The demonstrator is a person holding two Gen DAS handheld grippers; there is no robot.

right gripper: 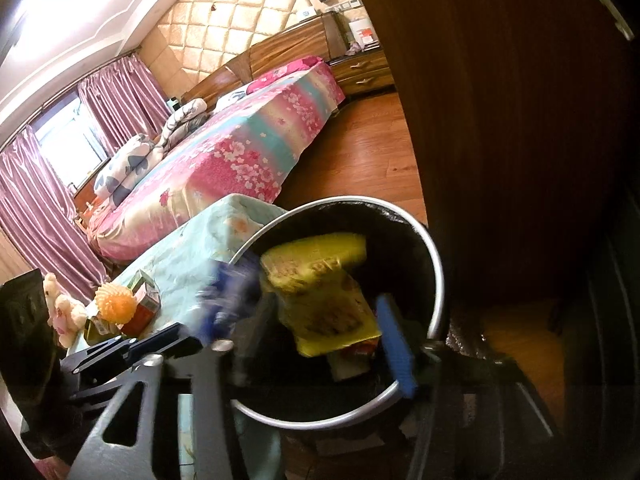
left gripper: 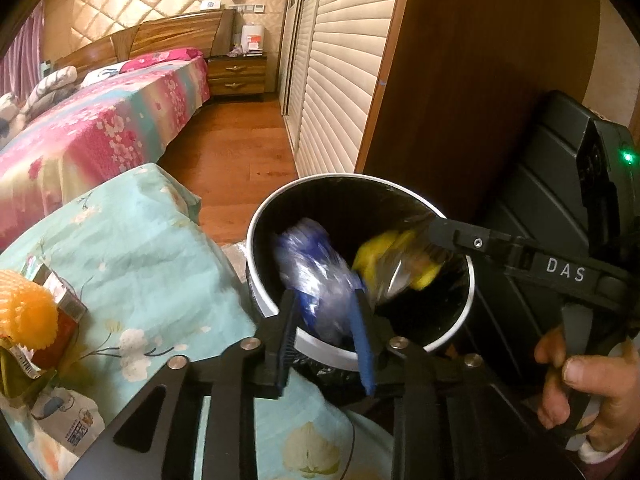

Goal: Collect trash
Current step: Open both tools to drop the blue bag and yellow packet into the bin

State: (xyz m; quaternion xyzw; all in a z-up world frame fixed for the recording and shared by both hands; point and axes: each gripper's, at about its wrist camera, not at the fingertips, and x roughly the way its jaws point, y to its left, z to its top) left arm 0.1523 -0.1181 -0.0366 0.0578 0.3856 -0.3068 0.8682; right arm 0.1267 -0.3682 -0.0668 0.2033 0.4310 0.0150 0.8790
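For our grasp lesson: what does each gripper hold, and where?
Unclear: blurred blue wrapper between jaws of left gripper, blurred yellow packet between those of right gripper.

Both grippers angle steeply downward, side by side. The left gripper (left gripper: 326, 312) has its 2 fingers (left gripper: 362, 334) parted, the pads clear of what lies between them. The right gripper (right gripper: 320, 332) also stands open. A hand (left gripper: 588, 396) wraps the right gripper's handle.

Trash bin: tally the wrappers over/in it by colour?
Blue wrapper: 1
Yellow wrapper: 1
Total: 2, both over the mouth of the trash bin; anything deeper inside is too dark to tell.
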